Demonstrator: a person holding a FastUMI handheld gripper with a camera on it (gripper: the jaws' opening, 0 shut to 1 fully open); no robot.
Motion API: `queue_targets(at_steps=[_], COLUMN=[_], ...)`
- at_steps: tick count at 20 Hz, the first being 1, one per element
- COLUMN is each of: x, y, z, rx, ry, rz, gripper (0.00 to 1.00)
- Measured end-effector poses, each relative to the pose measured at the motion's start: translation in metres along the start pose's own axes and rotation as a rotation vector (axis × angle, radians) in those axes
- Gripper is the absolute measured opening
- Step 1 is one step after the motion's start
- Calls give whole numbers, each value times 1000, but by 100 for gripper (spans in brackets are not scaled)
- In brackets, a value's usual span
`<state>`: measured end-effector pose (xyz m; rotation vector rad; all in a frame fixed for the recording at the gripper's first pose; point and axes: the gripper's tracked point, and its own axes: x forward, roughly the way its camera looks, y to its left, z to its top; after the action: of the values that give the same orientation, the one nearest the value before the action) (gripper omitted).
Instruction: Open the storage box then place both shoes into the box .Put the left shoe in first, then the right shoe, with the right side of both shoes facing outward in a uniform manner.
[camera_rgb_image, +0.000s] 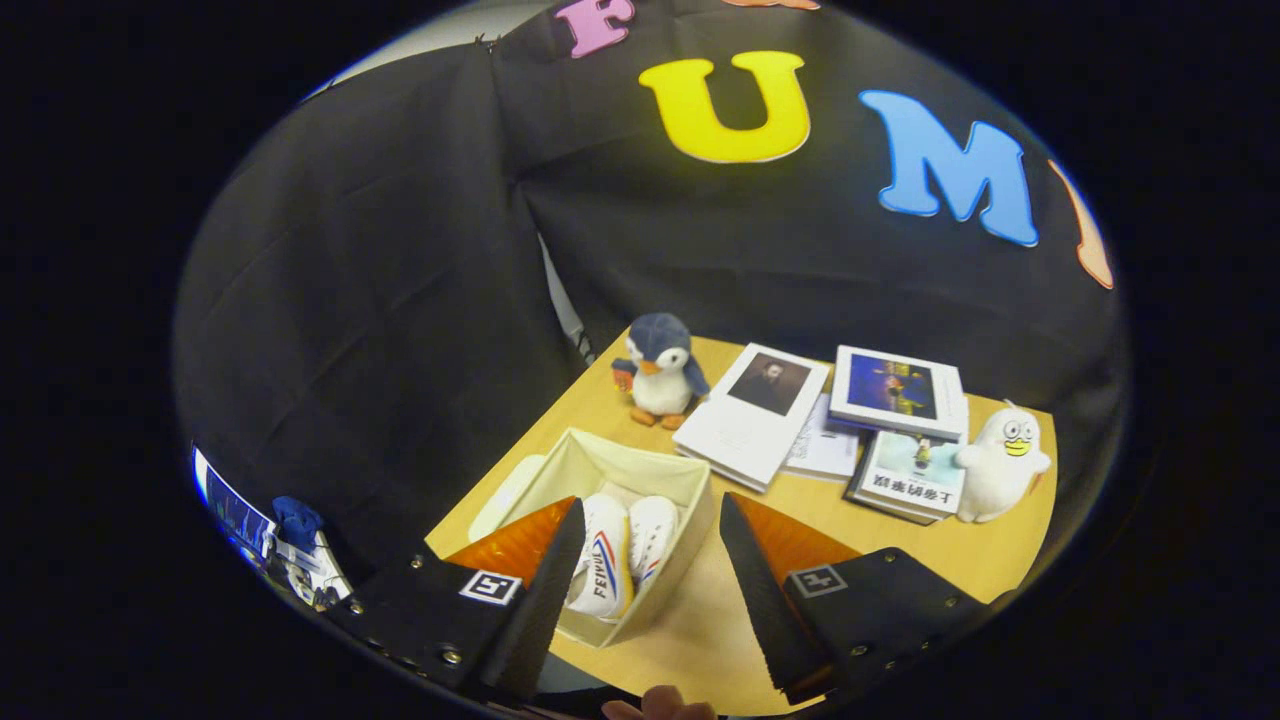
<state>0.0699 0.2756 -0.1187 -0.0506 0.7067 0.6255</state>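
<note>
A: Gripper view, entry one. The gripper (650, 520) hangs above the worktop (900, 545) with its jaws spread wide and holding nothing. The storage box (610, 470) stands open just ahead, its near wall seen between the two fingers.

B: Contents?

A: Two white shoes side by side inside the box. The left-hand shoe (603, 560) shows red and blue stripes on its side and lies partly behind one finger; the second shoe (652, 535) sits touching it. The box lid (503, 497) lies beside the box on its far side from the books.

B: Surroundings?

A: A penguin plush (660, 370) stands beyond the box. Books (830, 420) are spread next to it, and a white ghost plush (1003, 462) stands beside the books. A fingertip (660, 703) shows beneath the fingers.
</note>
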Motion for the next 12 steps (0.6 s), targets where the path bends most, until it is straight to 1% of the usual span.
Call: queue_targets(at_steps=[4, 7, 10, 12], x=[-66, -116, -166, -187], y=[-52, -82, -104, -120], z=[30, 39, 49, 50], rx=[12, 6, 37, 49], ry=[-246, -380, -521, -608], rz=[-132, -221, -305, -360], gripper=[82, 82, 82, 82])
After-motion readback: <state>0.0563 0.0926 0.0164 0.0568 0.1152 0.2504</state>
